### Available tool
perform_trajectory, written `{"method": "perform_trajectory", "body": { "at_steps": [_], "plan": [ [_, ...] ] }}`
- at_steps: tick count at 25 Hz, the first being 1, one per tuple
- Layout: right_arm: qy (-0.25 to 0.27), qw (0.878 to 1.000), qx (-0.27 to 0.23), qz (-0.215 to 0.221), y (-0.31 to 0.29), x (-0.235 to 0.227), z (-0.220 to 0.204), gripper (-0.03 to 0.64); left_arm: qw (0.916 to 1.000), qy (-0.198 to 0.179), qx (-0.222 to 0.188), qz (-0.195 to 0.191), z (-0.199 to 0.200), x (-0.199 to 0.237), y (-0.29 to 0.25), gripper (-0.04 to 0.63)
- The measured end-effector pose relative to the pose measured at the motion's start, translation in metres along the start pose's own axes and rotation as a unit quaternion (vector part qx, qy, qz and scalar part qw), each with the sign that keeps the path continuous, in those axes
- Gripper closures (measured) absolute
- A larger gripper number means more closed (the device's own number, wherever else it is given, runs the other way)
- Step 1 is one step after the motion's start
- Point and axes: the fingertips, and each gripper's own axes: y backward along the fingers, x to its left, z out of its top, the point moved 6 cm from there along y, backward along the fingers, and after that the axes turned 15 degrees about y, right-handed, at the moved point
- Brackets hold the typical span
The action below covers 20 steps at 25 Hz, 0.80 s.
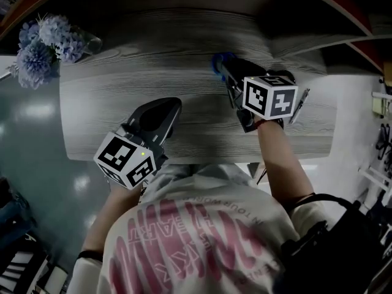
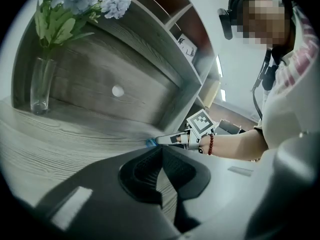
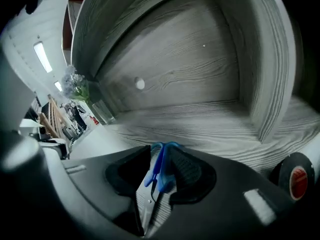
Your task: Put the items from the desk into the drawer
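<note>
At ten o'clock in the head view, a vase of flowers (image 1: 46, 45) is seen at the far left corner of the tabletop (image 1: 122, 78). Nearer, at seven o'clock, the left tongs (image 2: 161, 150) are held low over the bare wood. Their tips are brought together and nothing is caught between them.

At one o'clock, the right tongs (image 3: 160, 150) are pointed down at the tabletop. They are set partly apart, with blue-handled scissors (image 3: 156, 172) lying between them. The handles are leaned on one pad, while a gap is left at the other, so no firm pinch is shown. Further right, at three o'clock, what looks like a pen (image 1: 299, 106) is left on the wood.

The step in hand is judged to be the pick-up of the scissors. Next, the right tongs would have to be closed squarely on the handles before any lift. No drawer is shown, so it must be found and probably pulled open, a job for which the empty left tongs are free.
</note>
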Motion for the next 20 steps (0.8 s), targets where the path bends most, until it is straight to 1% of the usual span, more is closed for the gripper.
{"method": "perform_trajectory", "body": {
  "at_steps": [3,7,10,11,14,18,20],
  "plan": [
    [0.027,0.999,0.024,-0.021,-0.009,0.001,0.003,0.486,1.0,-0.003,0.005,0.0,-0.002,0.003,0.003,0.577],
    [0.054,0.996,0.053,-0.039,-0.02,0.004,0.005,0.486,0.9999,-0.008,0.01,0.005,-0.004,0.008,0.009,0.577],
    [0.086,0.992,0.072,-0.063,-0.025,0.006,0.007,0.486,0.9999,-0.004,0.01,0.006,-0.004,0.011,0.013,0.577],
    [0.098,0.99,0.076,-0.072,-0.026,0.006,0.007,0.499,0.9999,-0.003,0.011,0.007,-0.004,0.012,0.014,0.577],
    [0.129,0.985,0.08,-0.083,-0.028,0.008,0.007,0.509,0.9999,0.001,0.009,0.007,-0.005,0.015,0.016,0.577],
    [0.136,0.984,0.086,-0.08,-0.028,0.01,0.008,0.534,0.9999,0.003,0.014,0.007,-0.005,0.019,0.017,0.577],
    [0.122,0.986,0.078,-0.077,-0.026,0.012,0.007,0.538,0.9998,0.002,0.017,0.003,-0.006,0.019,0.017,0.577]
  ]
}}
